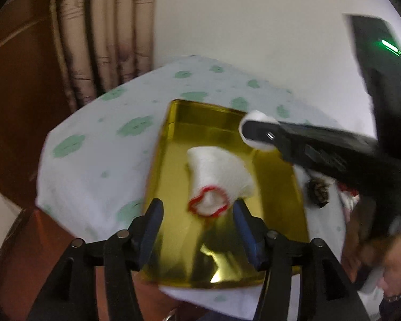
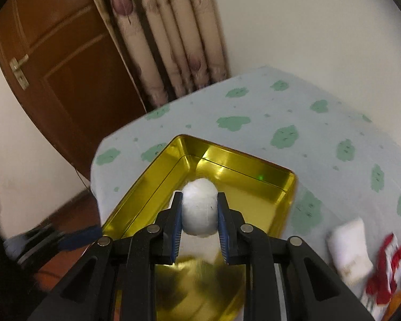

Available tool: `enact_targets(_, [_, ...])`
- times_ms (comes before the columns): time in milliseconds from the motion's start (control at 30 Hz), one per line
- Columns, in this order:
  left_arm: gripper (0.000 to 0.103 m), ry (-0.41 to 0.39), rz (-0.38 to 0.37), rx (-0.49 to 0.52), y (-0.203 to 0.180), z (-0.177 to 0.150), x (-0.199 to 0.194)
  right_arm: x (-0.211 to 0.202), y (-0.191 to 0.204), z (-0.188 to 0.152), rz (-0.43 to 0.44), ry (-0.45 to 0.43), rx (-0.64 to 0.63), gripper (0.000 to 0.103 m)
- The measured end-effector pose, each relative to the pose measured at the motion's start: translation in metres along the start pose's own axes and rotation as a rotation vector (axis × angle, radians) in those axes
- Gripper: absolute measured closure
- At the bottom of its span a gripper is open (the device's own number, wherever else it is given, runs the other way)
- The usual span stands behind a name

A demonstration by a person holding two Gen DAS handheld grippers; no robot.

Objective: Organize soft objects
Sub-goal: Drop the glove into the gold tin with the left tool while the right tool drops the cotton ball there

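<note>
Left wrist view: left gripper [image 1: 197, 208] parted over gold tin [image 1: 278, 176], pads clear of white red-cuffed sock [image 1: 218, 180] lying inside on the tin's floor. Right gripper [image 1: 256, 133] above the tin's far corner, clamped on white cotton ball [image 1: 259, 116]. Right wrist view: same ball [image 2: 199, 208] pinched between both blue pads [image 2: 177, 230], over the tin on green-patterned cloth [image 2: 320, 133]; folded white cloth [image 2: 350, 248] lying right of tin.

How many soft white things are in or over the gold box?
2. A rolled white sock with a red rim lies in the gold box. A white ball is held in the right gripper over the box. More may be hidden.
</note>
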State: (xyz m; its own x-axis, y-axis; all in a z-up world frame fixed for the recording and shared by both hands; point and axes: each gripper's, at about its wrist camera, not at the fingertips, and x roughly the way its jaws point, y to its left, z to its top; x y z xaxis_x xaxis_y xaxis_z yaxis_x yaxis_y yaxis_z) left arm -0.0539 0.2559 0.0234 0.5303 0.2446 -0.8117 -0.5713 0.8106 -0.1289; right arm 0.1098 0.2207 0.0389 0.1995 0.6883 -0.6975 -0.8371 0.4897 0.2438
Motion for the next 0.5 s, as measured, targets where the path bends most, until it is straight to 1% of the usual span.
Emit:
enact_targets(100, [0.048, -0.019, 0.075, -0.044, 0.013, -0.015, -0.006, 0.024, 0.002, 0.011, -0.020, 0.049, 0.001, 0.081])
enact_targets(200, [0.047, -0.048, 0.120, -0.057, 0.021, -0.019, -0.010, 0.040, -0.002, 0.019, -0.017, 0.074, 0.032, 0.077])
enact_targets(233, [0.048, -0.066, 0.149, -0.051, 0.023, -0.018, -0.012, 0.045, -0.005, 0.022, -0.026, 0.075, 0.050, 0.075])
enact_targets(267, [0.048, -0.082, 0.170, -0.046, 0.024, -0.018, -0.014, 0.048, -0.007, 0.024, -0.024, 0.077, 0.066, 0.070])
enact_targets(300, [0.048, -0.097, 0.187, -0.041, 0.024, -0.018, -0.015, 0.050, -0.009, 0.025, -0.006, 0.076, 0.086, 0.067])
enact_targets(333, [0.048, -0.110, 0.194, -0.040, 0.026, -0.017, -0.016, 0.049, -0.012, 0.027, 0.013, 0.057, 0.116, 0.063])
enact_targets(367, [0.048, -0.116, 0.192, -0.041, 0.026, -0.017, -0.016, 0.046, -0.013, 0.027, 0.014, 0.039, 0.131, 0.058])
enact_targets(433, [0.047, -0.103, 0.184, -0.042, 0.027, -0.018, -0.012, 0.035, -0.014, 0.027, 0.044, -0.024, 0.145, 0.050])
enact_targets(500, [0.047, -0.084, 0.174, -0.036, 0.025, -0.019, -0.008, 0.025, -0.011, 0.027, 0.053, -0.064, 0.140, 0.047])
